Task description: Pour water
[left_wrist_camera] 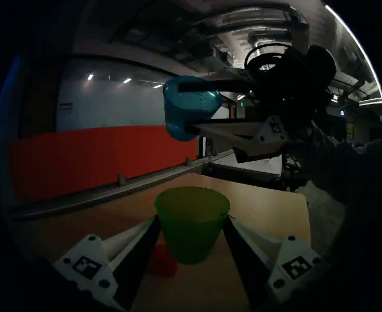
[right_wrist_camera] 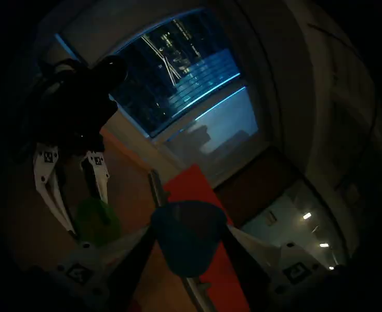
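Left gripper (left_wrist_camera: 193, 222) is pinching the green cup (left_wrist_camera: 192, 236) upright, both fingers pressing on its sides, low at the wooden table (left_wrist_camera: 266, 205); can't tell if it's touching. Right gripper (right_wrist_camera: 188, 231) is hanging higher, rolled sideways, fingers clamping the blue cup (left_wrist_camera: 191, 106), which is tilting above and beyond the green one. Small red object (left_wrist_camera: 162, 262) is sitting by the green cup's base.
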`<control>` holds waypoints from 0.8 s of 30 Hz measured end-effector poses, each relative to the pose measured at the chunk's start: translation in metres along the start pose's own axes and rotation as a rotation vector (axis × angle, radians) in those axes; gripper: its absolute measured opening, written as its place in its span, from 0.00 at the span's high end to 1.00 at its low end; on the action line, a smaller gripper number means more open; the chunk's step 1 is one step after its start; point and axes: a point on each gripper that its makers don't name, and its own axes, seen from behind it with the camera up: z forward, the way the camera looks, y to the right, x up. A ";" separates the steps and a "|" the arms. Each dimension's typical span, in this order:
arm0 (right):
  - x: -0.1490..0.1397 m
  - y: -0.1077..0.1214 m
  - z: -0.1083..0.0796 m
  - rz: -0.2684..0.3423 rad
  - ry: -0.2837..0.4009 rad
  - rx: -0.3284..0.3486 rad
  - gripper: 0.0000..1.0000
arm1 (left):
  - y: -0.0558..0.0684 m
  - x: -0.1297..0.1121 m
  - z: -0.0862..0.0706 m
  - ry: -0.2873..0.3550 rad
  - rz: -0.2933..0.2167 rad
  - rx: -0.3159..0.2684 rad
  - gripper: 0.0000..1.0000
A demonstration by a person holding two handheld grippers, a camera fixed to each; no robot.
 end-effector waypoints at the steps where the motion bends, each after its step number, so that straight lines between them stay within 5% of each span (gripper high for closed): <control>1: 0.000 0.001 0.001 -0.013 -0.001 -0.002 0.08 | 0.000 0.000 0.000 0.001 0.000 -0.001 0.16; 24: 0.005 0.026 0.004 -0.218 -0.010 -0.059 0.08 | 0.008 0.005 0.000 0.011 0.006 -0.013 0.17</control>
